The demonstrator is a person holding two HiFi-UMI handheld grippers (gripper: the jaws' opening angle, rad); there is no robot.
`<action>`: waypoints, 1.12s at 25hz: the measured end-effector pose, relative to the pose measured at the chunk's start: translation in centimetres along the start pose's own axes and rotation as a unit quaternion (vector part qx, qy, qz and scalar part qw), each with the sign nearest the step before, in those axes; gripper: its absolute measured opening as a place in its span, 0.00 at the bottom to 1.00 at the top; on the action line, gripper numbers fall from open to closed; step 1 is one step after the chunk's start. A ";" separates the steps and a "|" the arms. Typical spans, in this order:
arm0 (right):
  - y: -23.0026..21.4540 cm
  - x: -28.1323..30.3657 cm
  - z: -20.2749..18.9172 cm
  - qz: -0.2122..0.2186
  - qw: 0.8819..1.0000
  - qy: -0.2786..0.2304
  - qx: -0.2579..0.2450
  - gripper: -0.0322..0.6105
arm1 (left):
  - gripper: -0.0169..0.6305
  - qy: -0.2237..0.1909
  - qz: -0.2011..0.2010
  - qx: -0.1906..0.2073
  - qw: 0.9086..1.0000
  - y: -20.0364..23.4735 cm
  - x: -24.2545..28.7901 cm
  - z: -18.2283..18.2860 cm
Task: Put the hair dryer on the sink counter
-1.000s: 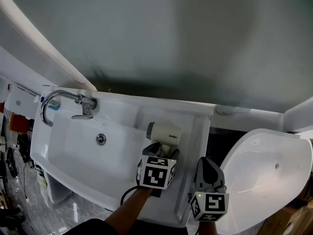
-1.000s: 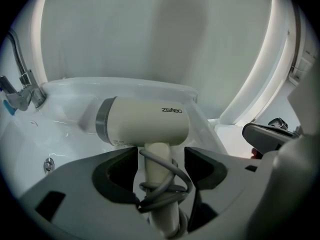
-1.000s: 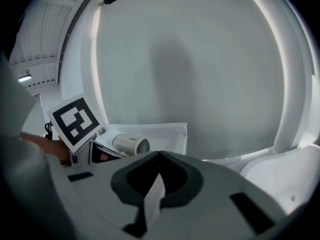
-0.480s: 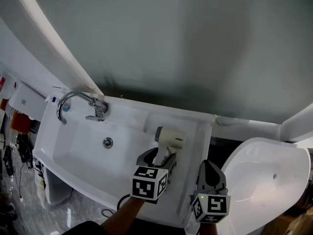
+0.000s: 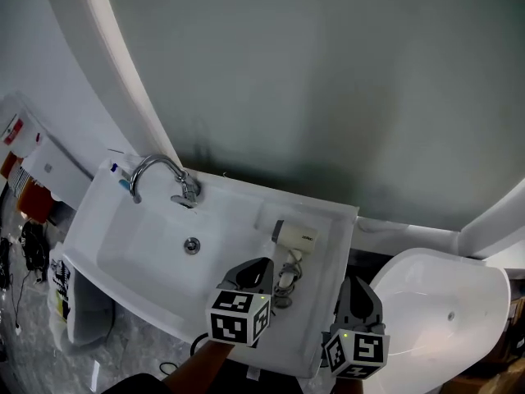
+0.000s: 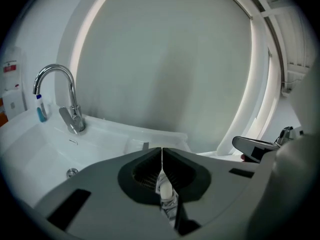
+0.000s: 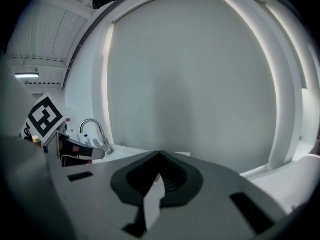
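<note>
Cream-white plastic with a dark nozzle end, the hair dryer (image 5: 294,235) lies on its side on the flat worktop (image 5: 332,240) to the right of the sink basin (image 5: 139,249), which makes the placement look done. Its short barrel runs roughly along the back wall, nozzle towards the faucet (image 5: 160,175). The handle points back towards the person, and a grey cord (image 5: 283,298) is bunched at its end. The left gripper (image 5: 253,271) is the nearer one. It sits just to the near-left of the handle, aimed at the wall, so the dryer lies ahead of it and slightly to its right, and the handle's long axis is roughly in line with the gripper's own. Its jaws are closing, and in the left gripper view the tips already meet with nothing pinched between them. The pale handle and cord only show through the gap behind the tips, lying below. The right gripper (image 5: 358,290) hangs off the worktop's right edge, further from the dryer, with its jaws together and empty. Any next move is probably just drawing the left gripper back without snagging the cord beside it.
</note>
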State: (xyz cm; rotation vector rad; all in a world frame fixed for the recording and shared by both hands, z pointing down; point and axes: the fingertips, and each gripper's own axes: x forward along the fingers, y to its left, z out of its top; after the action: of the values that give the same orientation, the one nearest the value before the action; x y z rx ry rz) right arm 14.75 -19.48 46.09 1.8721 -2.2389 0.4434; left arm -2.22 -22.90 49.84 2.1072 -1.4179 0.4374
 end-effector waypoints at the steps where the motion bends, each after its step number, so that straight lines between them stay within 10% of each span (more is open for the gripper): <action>1: 0.2 -0.5 0.5 0.000 1.000 -0.006 -0.003 0.08 | 0.05 -0.007 -0.001 -0.002 1.000 -0.1 -0.6 0.3; 28: 5.8 -9.9 14.0 -0.035 0.984 -0.163 -0.061 0.08 | 0.04 -0.247 -0.088 0.063 0.963 -3.3 -15.1 13.7</action>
State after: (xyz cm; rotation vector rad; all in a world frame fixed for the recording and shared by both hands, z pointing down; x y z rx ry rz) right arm 11.55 -14.21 29.07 2.0758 -2.3204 -0.0158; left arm -5.63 -19.14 29.80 2.5410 -1.4697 -0.0830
